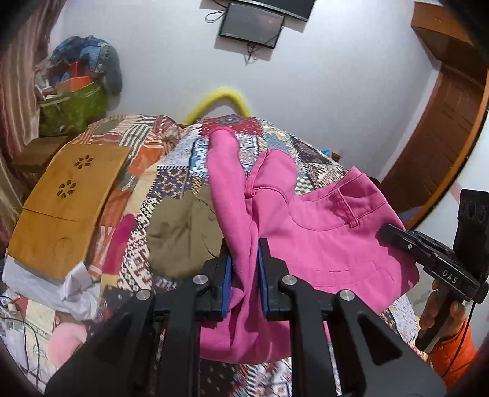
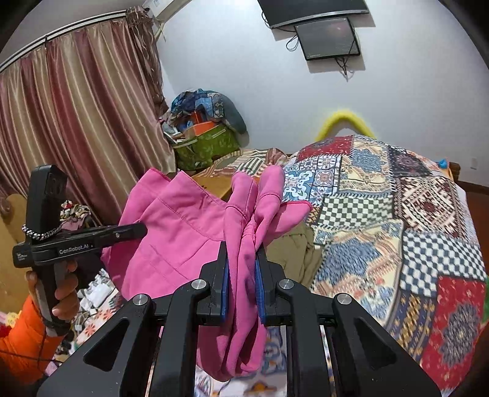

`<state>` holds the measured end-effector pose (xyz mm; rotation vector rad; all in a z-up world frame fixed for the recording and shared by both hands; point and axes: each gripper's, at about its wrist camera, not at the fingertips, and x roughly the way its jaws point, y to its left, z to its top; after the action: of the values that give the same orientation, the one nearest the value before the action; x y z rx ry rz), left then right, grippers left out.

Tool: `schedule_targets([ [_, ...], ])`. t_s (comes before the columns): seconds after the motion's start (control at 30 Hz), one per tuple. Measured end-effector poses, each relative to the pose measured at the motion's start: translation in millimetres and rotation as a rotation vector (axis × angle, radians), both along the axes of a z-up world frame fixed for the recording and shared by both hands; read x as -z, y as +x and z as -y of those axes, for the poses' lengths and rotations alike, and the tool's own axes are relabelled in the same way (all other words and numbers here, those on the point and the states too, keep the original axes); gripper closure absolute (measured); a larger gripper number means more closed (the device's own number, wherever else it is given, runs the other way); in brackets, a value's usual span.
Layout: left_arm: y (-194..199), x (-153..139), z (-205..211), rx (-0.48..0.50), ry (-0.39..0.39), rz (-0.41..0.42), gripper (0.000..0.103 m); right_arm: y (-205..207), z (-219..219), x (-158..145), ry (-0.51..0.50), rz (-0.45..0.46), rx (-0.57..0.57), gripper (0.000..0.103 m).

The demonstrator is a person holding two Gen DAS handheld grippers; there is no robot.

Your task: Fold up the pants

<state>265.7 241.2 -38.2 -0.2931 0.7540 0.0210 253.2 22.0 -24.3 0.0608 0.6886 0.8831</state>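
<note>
Pants (image 1: 308,220) held up over the near bed (image 2: 382,213), bunched, no tidy fold showing. Left gripper (image 1: 244,259) and right gripper (image 2: 243,262) both clamped on pink cloth. Folding mostly left, I judge.

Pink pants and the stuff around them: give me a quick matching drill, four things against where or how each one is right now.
Things:
1. pink pants
2. olive garment
3. wooden lap desk
4. monitor

States:
A. mounted on the wall
B. lying on the patchwork bedspread
C. resting at the bed's left side
D. clamped by both grippers

Pairs: 1-D, 2-B, 3-C, 4-A
</note>
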Motion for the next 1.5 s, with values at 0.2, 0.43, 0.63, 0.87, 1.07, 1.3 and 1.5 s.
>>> schedule_targets([
  [0.2,39,23,-33,-0.014,-0.02,0.0,0.088,36,-27,21,0.011,-0.021,0.007,0.09],
  [0.43,92,64,-64,-0.018,-0.038,-0.034,0.09,76,-55,57,-0.004,-0.044,0.027,0.09],
  [0.63,130,107,-80,-0.03,-0.021,-0.096,0.09,95,-72,97,-0.054,-0.081,0.039,0.09],
  [0.87,145,166,-101,-0.056,-0.056,-0.197,0.088,105,-81,142,-0.181,-0.162,0.026,0.09],
  [1.07,143,177,-102,-0.086,0.012,-0.224,0.069,98,-88,153,-0.286,-0.147,-0.001,0.087],
  [1.3,140,171,-100,-0.125,0.108,-0.233,0.051,106,-82,153,-0.3,-0.17,0.018,0.07],
  [1.5,124,145,-102,-0.147,0.119,-0.217,0.051,98,-65,123,-0.313,-0.107,0.074,0.059],
])
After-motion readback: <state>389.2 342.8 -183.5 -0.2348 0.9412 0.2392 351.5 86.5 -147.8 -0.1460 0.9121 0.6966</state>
